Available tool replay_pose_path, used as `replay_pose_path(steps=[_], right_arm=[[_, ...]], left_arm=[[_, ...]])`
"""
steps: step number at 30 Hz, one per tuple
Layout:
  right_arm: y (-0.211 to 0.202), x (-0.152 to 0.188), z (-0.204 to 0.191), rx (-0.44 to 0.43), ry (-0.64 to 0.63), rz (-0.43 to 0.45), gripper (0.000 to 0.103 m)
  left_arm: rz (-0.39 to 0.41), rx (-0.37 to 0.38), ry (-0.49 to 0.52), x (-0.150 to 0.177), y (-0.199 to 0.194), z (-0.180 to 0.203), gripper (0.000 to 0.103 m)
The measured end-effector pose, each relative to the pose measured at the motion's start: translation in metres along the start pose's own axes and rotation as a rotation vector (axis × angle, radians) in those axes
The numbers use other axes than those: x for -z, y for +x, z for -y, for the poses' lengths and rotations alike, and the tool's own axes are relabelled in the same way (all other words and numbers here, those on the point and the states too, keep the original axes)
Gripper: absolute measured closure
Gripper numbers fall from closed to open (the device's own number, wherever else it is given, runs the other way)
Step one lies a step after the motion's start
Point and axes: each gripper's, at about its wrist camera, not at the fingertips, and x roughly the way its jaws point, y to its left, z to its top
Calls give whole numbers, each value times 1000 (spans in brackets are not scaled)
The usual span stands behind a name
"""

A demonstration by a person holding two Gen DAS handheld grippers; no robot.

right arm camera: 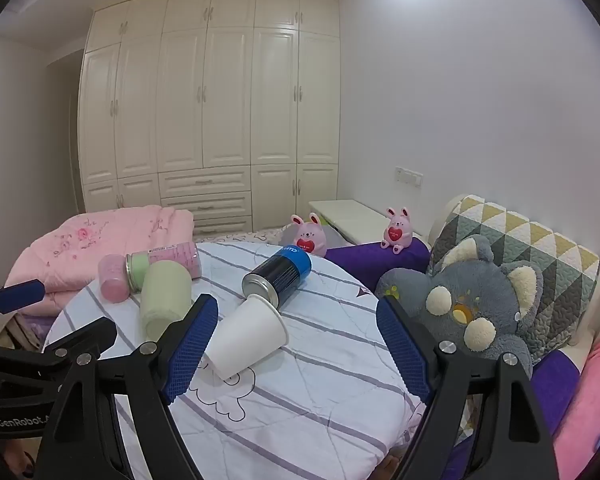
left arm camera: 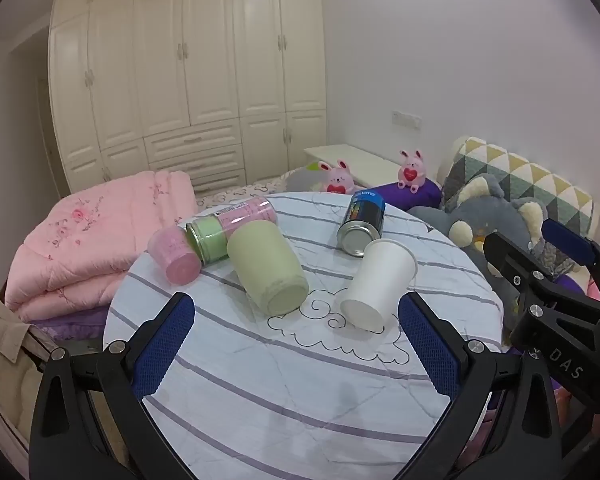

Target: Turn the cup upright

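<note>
A white paper cup (left arm camera: pixel 380 282) lies on its side on the round cloth-covered table (left arm camera: pixel 300 392), base toward me; it also shows in the right wrist view (right arm camera: pixel 246 338). A pale green cup (left arm camera: pixel 268 270) lies on its side to its left, also in the right wrist view (right arm camera: pixel 165 300). A small pink cup (left arm camera: pixel 175 255) lies further left. My left gripper (left arm camera: pixel 296 338) is open and empty, just short of the green and white cups. My right gripper (right arm camera: pixel 296 344) is open and empty, its left finger (right arm camera: pixel 190 346) beside the white cup.
A blue-topped can (left arm camera: pixel 362 222) lies behind the white cup, touching its rim. A pink-and-green bottle (left arm camera: pixel 232 222) lies at the table's back left. A folded pink quilt (left arm camera: pixel 88 236) is left, a grey plush toy (right arm camera: pixel 472 300) and pillow right. Wardrobes stand behind.
</note>
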Motion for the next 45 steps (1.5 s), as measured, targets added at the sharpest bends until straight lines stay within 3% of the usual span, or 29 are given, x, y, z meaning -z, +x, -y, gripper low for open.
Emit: replay_pose_path(steps=[45], right_arm=[[2, 2, -2, 2, -14, 3, 20]], left_arm=[[3, -17, 1, 1, 4, -4, 0]])
